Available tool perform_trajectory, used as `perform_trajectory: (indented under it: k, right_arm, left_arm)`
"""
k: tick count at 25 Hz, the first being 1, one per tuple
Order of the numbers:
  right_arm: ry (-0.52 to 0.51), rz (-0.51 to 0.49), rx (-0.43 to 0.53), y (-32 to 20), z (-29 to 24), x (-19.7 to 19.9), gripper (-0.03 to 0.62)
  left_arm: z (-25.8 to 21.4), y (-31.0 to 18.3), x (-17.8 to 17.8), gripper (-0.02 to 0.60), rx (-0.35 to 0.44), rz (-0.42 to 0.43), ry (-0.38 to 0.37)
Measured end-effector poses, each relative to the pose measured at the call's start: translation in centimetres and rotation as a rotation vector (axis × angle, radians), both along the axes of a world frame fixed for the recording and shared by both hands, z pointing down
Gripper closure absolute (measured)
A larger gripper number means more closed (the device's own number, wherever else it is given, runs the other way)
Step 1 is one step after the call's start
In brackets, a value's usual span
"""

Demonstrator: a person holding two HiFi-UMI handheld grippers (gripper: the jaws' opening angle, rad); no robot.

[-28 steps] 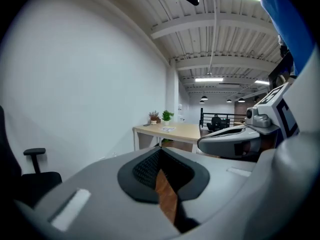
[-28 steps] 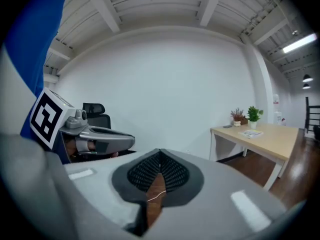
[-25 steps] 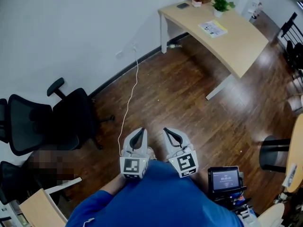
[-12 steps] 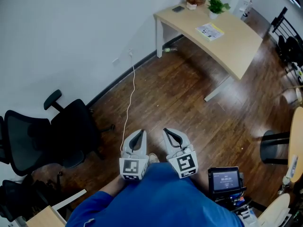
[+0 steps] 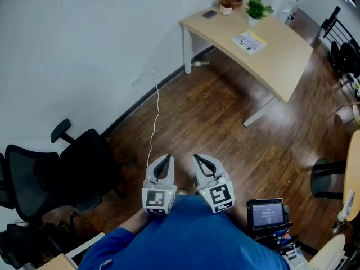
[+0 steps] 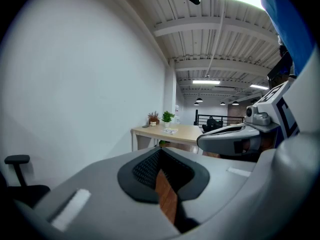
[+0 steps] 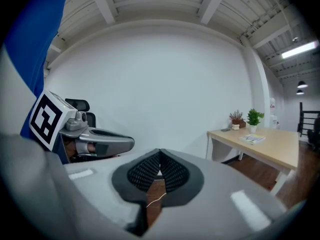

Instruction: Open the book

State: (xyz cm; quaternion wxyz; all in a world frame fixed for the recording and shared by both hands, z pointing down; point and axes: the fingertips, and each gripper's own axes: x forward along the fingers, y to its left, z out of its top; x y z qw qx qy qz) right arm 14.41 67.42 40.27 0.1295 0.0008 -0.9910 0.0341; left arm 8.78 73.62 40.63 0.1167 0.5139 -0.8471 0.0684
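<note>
The book [image 5: 250, 41], a thin yellow-and-white booklet, lies closed on the light wooden desk [image 5: 281, 66] at the far end of the room. It shows small in the left gripper view [image 6: 170, 130] and in the right gripper view [image 7: 253, 139]. My left gripper [image 5: 163, 161] and right gripper [image 5: 203, 162] are held side by side close to my body over the wood floor, far from the desk. Both are shut with nothing between the pads [image 6: 159, 151] [image 7: 159, 153].
Black office chairs [image 5: 67, 162] stand by the white wall at left. A white cable [image 5: 153, 117] runs from the wall across the floor. Potted plants [image 5: 256, 7] and a phone [image 5: 209, 14] sit on the desk's far end. A small screen device [image 5: 266, 214] is at my right hip.
I have moved forward across the floor: the chairs slid toward the lower left of the head view and the desk shifted slightly. Both grippers kept their place in front of me, still shut.
</note>
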Motion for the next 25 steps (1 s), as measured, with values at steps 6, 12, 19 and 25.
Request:
perform_trajectory:
  k: [6, 12, 19, 25]
  right_arm:
    - [-0.023, 0.02, -0.001, -6.1, -0.5, -2.8, 0.591]
    - [-0.035, 0.055, -0.002, -12.7, -0.5, -4.1, 0.591]
    - [-0.048, 0.125, 0.003, -20.5, -0.3, -3.7, 0.592]
    - [-0.052, 0.21, -0.005, -25.1, 0.1, -3.0, 0.592]
  left_arm:
    - [-1.2, -6.0, -2.9, 0.574, 0.004, 0.006, -0.017]
    - [-1.0, -13.2, -4.6, 0.574, 0.005, 0.046, -0.026]
    - [-1.4, -21.9, -4.7, 0.574, 0.025, 0.114, -0.042]
    - [-1.0, -26.7, -4.3, 0.574, 0.008, 0.196, -0.04]
